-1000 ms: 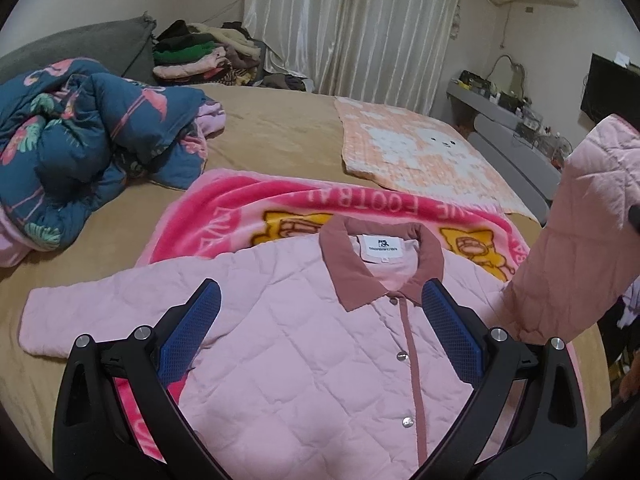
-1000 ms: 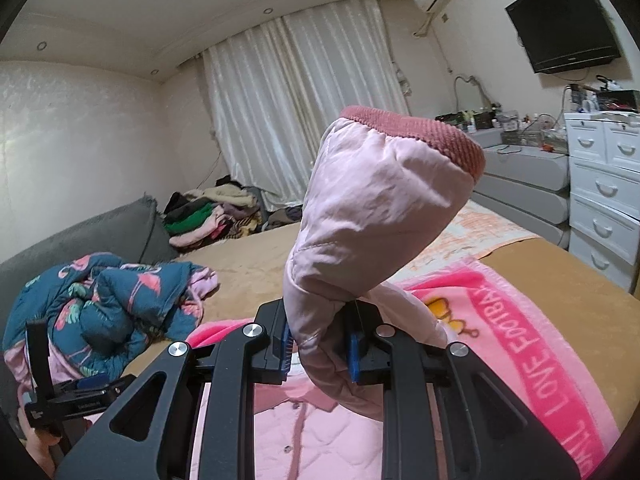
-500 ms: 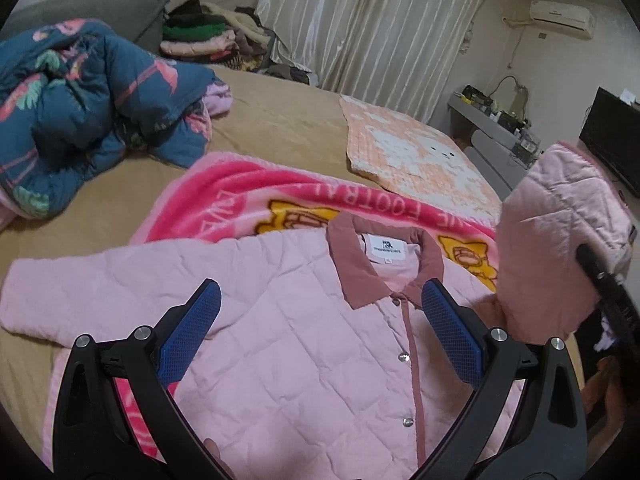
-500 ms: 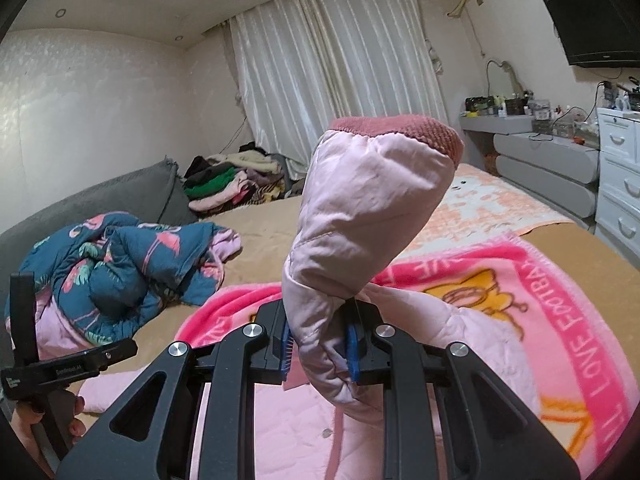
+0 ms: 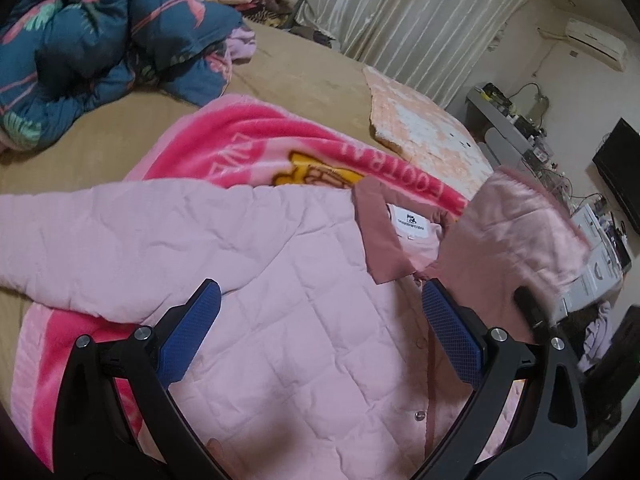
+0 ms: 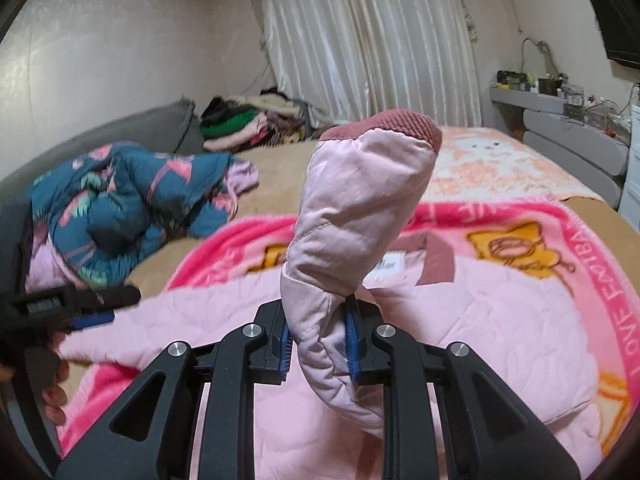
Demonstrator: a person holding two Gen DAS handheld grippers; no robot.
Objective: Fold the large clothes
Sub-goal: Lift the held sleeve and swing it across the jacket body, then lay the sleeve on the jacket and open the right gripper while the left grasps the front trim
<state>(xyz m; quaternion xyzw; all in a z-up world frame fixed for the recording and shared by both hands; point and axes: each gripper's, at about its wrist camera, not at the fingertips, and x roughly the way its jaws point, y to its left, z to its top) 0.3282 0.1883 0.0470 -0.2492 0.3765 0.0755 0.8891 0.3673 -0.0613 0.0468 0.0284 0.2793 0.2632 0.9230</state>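
A pink quilted jacket (image 5: 280,312) with a dusty-rose collar lies face up, buttoned, on a pink blanket on the bed. Its left sleeve (image 5: 80,240) stretches flat to the left. My right gripper (image 6: 318,344) is shut on the jacket's right sleeve (image 6: 360,208), which stands up above the jaws with its rose cuff on top; it also shows in the left wrist view (image 5: 516,248), raised over the collar. My left gripper (image 5: 320,332) is open and empty, low over the jacket's chest; it shows at the left edge of the right wrist view (image 6: 76,308).
The pink blanket (image 5: 248,148) lies on a tan bed (image 5: 304,72). A blue flamingo-print quilt (image 5: 88,40) is heaped at the far left. A peach towel (image 5: 424,128) lies at the far right. A clothes pile (image 6: 248,124), curtains and a grey dresser (image 6: 568,136) stand behind.
My right gripper has carried the raised sleeve leftward, from beside the bed's edge to over the collar. My left gripper has moved lower and closer over the jacket, still open.
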